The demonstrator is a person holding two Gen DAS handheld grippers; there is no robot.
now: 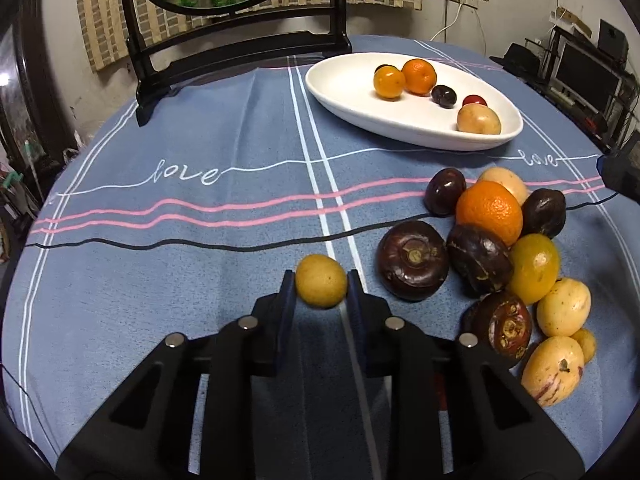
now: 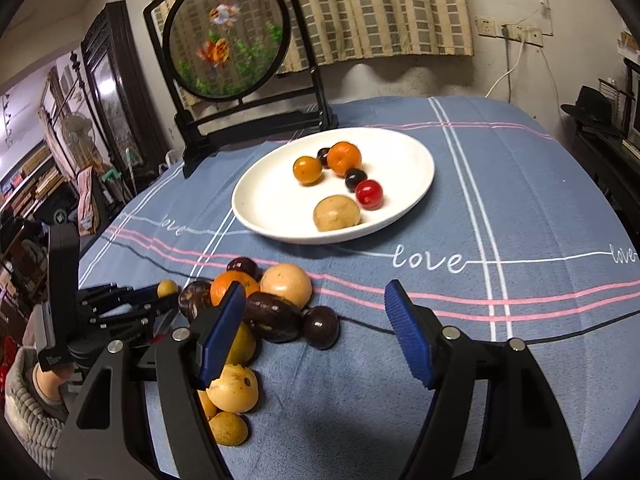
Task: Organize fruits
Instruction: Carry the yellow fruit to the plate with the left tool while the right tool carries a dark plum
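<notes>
My left gripper (image 1: 321, 280) is shut on a small yellow fruit (image 1: 321, 281) and holds it just above the blue tablecloth, left of the fruit pile (image 1: 492, 248). The same gripper shows in the right wrist view (image 2: 166, 294) with the yellow fruit (image 2: 167, 288). The pile holds dark purple, orange and pale yellow fruits (image 2: 256, 308). A white oval plate (image 1: 348, 92) at the back carries several fruits; it also shows in the right wrist view (image 2: 400, 156). My right gripper (image 2: 316, 312) is open and empty, above the cloth right of the pile.
A black stand with a round goldfish screen (image 2: 226, 36) stands at the table's back left, behind the plate. A thin black cable (image 1: 160, 246) runs across the cloth. The round table's edge (image 2: 624, 216) curves away on the right.
</notes>
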